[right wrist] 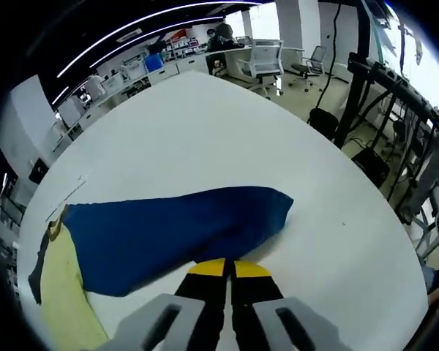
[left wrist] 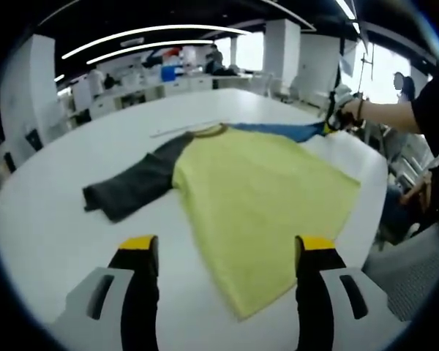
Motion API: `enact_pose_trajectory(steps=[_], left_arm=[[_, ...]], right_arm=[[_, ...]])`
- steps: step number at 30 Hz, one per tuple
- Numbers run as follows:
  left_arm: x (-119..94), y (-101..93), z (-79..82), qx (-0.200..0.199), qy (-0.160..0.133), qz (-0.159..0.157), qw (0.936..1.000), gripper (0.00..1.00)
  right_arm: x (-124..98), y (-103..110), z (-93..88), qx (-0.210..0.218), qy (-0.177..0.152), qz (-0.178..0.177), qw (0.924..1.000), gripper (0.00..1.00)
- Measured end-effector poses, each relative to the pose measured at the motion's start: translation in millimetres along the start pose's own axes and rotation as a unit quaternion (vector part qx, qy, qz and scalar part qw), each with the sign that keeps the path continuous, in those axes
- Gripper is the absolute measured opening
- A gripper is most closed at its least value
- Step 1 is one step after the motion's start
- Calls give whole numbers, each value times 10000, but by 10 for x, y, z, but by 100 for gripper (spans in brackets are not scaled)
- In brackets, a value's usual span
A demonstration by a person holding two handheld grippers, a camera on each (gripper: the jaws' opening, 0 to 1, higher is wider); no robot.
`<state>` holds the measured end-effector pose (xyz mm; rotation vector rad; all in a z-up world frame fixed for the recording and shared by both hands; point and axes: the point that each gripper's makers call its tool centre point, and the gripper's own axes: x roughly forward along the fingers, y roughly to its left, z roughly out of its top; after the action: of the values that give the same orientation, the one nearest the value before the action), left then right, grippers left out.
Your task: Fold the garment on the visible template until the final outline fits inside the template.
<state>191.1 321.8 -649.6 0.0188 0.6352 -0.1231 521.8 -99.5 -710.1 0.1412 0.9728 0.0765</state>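
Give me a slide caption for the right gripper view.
Right tongs shut on the blue sleeve of a yellow shirt on a white table.

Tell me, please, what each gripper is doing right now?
Left gripper: open, holding nothing, above the shirt's yellow body.
Right gripper: closed on the blue sleeve.

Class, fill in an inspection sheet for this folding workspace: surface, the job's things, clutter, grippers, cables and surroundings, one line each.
Surface: white table, bare around the garment.
Job's things: garment lying flat, yellow body, dark grey sleeve spread out, blue sleeve spread out; a thin line on the table near the collar, cannot tell whether it is the template.
Clutter: nothing seen.
Grippers: left gripper open, jaws apart above the hem; right gripper shut on the blue sleeve's edge.
Cables: dark cables hang by a frame beside the table.
Surroundings: office chairs, desks, white pillars, ceiling light strips.
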Motion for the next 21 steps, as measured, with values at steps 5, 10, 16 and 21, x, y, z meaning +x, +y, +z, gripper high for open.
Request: enact_pose_trajectory(steps=[5,10,16,21], left_arm=[[-12,-4,-1,18,10,17,10000,72],[-4,-7,-15,53,38,19,10000,72],[16,-28,13,60,9,-24,10000,72],[14,-29,18,76,15,-34,10000,72]], right_arm=[[-78,-93,28,-198,0,-26,9998,0],[-151,-204,38,-299,-12,-81,9995,0],[-228,-271,10,-435,35,-138,9990,0],[-228,-255,-9,-632,189,-52,9978,0]])
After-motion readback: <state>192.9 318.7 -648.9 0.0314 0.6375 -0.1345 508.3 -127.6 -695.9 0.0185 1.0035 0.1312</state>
